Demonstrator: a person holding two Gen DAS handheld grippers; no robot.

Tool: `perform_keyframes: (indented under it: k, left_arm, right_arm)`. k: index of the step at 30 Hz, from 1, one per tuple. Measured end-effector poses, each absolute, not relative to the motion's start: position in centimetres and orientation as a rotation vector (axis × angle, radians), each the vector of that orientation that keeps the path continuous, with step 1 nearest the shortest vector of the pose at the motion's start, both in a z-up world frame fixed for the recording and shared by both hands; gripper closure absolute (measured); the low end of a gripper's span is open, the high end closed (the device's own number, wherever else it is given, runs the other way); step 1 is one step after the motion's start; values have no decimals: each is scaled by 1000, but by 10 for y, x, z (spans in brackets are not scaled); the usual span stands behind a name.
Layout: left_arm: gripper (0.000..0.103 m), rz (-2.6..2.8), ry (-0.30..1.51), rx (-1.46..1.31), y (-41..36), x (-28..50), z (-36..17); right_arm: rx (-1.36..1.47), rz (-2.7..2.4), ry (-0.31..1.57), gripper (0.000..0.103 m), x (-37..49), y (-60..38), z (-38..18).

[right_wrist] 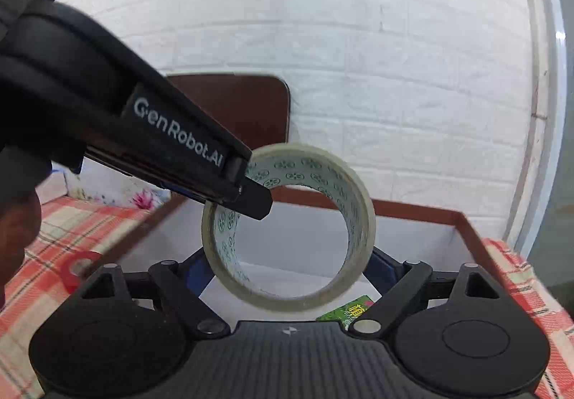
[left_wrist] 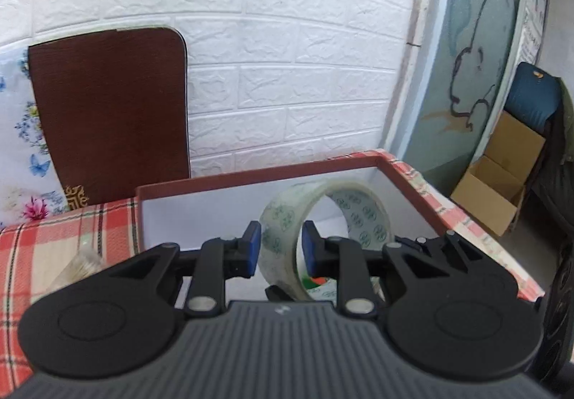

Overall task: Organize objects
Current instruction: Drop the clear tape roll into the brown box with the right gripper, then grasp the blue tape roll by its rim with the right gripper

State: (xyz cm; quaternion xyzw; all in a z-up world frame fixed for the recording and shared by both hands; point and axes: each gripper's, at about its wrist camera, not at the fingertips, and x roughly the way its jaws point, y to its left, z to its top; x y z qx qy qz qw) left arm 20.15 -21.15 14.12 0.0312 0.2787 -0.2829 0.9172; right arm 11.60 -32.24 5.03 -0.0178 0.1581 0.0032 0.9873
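While my left gripper [left_wrist: 281,248] pinches its wall, the clear tape roll [left_wrist: 324,237] with green-printed core hangs upright over the red-rimmed white box [left_wrist: 405,183]; my right gripper [right_wrist: 288,268] spreads wide around it.

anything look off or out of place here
Nothing looks spilled or damaged. The only oddity: the roll of clear tape hangs on edge above the red-rimmed box, pinched through its wall by the left claw, rather than lying in it.

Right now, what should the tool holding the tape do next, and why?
Probably lower the tape roll into the red box and let go: the left tool pinches its wall above the box's open white inside, and the right tool stands open.
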Motion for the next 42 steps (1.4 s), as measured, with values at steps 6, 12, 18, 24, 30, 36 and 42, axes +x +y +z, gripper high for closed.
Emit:
perform_keyframes:
  k: [6, 12, 18, 24, 30, 36, 42]
  left_arm:
    - [62, -467, 636, 119, -211, 212, 119]
    - [50, -457, 584, 119, -184, 165, 142]
    - [49, -426, 543, 120, -120, 102, 140]
    - [49, -148, 711, 101, -9, 94, 73]
    - [45, -35, 783, 30, 63, 83, 26]
    - [38, -32, 758, 34, 63, 81, 24]
    - [38, -66, 781, -67, 79, 76, 33]
  right_arm:
    - [-19, -35, 308, 17, 113, -329, 34]
    - [70, -27, 149, 39, 34, -323, 44]
    - [153, 94, 237, 58, -7, -283, 34]
    - [144, 241, 458, 60, 23, -222, 6]
    - [30, 225, 507, 61, 73, -183, 4]
    - [-232, 228, 592, 84, 131, -148, -8]
    - [-137, 325, 616, 86, 108, -149, 10]
